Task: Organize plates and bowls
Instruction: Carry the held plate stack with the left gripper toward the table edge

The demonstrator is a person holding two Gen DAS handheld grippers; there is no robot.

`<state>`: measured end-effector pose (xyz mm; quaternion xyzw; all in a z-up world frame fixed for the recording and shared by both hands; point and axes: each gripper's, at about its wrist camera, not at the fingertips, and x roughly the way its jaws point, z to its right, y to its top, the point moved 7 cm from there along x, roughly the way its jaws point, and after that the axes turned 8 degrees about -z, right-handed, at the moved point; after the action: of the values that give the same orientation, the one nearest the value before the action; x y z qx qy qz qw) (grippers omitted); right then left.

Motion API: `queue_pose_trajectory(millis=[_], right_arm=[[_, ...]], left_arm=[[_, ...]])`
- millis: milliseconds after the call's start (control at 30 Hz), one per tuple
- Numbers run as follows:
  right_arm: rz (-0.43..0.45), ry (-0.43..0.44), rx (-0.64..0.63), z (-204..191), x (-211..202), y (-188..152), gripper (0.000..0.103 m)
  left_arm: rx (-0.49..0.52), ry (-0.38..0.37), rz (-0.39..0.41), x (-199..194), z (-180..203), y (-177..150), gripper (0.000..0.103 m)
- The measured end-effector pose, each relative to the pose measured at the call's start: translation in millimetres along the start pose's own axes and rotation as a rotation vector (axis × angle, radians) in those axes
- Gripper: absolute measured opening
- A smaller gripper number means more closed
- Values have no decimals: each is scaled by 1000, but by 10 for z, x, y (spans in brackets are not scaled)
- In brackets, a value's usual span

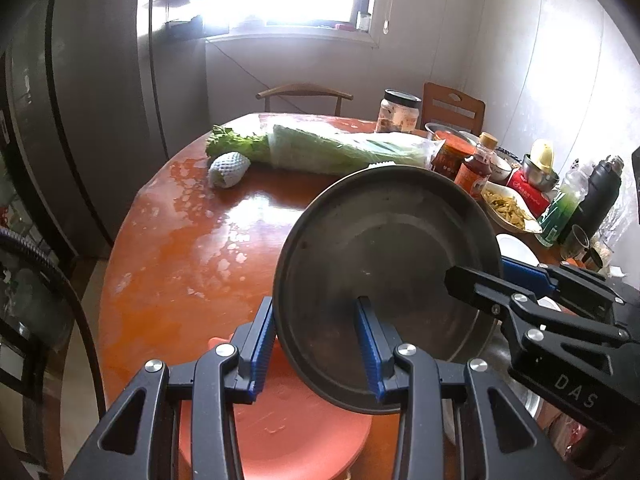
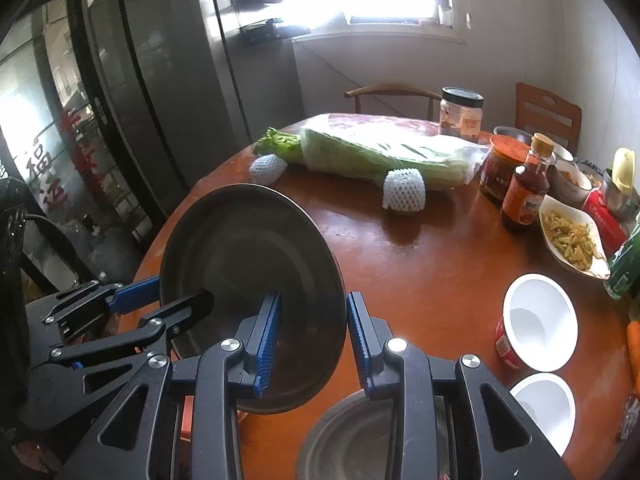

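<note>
Stacking is under way: both grippers' fingers [image 1: 366, 344] [image 2: 270, 330] straddle the tilted metal plate [image 1: 384, 248], clamping unclear; next, lower it onto the orange plate [image 1: 296, 424].
</note>
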<state>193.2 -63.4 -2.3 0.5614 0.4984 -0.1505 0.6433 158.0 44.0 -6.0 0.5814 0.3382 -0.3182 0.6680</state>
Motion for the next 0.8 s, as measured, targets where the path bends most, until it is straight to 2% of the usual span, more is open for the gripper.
queue_pose_trajectory(millis=[500,800], right_arm=[[25,3,-58,-616,-96,-115,36],[-2,21,-68,-803,22,-245,36]], left_arm=[[-43,16,11,-233,-469,-291,39],[-71,21,14,-277,-657,-453,39]])
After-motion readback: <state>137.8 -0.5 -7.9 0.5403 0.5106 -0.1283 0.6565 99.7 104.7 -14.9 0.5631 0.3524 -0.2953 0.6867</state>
